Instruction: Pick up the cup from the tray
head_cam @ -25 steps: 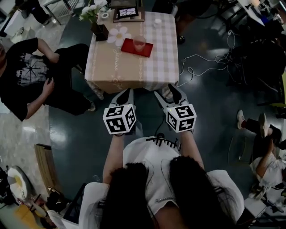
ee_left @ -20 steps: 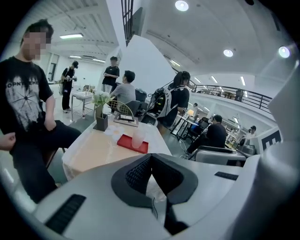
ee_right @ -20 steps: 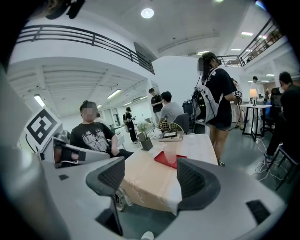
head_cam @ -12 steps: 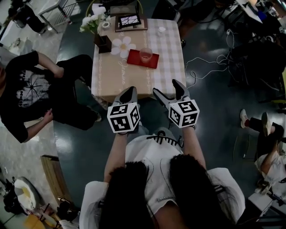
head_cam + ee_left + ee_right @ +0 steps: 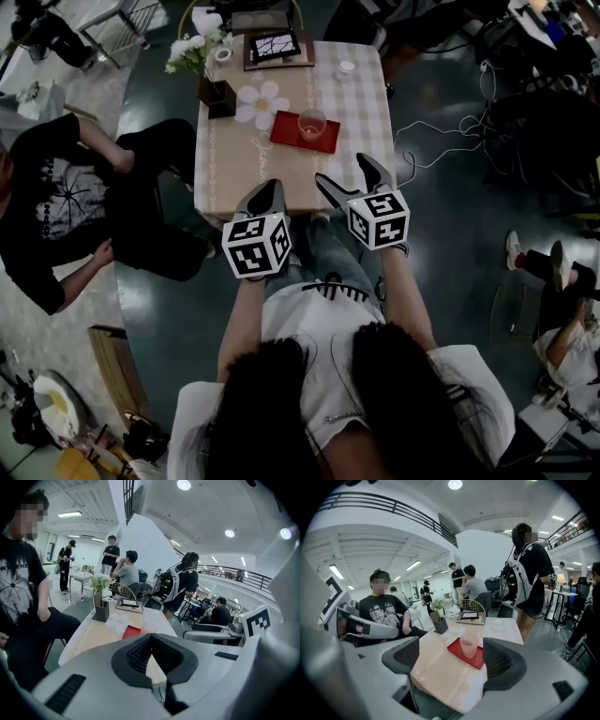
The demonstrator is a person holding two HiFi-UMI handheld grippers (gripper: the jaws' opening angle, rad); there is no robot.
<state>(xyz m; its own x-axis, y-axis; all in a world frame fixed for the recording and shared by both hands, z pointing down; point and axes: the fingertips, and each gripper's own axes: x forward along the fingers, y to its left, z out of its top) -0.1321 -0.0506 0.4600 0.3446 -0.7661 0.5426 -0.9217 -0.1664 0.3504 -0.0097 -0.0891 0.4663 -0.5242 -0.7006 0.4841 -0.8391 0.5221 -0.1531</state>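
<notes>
A pale translucent cup (image 5: 312, 124) stands upright on a red tray (image 5: 306, 132) on the checked-cloth table (image 5: 272, 173). Both grippers hover in the air short of the table's near edge, well away from the cup. My left gripper (image 5: 265, 197) is shut with nothing in it; in the left gripper view its pads (image 5: 140, 656) meet in front of the tray (image 5: 131, 631). My right gripper (image 5: 349, 180) has its jaws opening wide, with nothing between them. In the right gripper view the cup (image 5: 468, 647) and tray (image 5: 463, 655) lie ahead between its fingers (image 5: 501, 660).
On the table's far end are a dark vase of flowers (image 5: 214, 89), a white flower-shaped mat (image 5: 260, 101), a framed tablet (image 5: 278, 47) and a small white lid (image 5: 347, 67). A person in black (image 5: 66, 187) sits at the left. Cables (image 5: 450, 131) lie on the floor at the right.
Both grippers have moved forward toward the table, which now sits nearer in the head view. The right gripper's jaws have spread apart; the left stays shut.
</notes>
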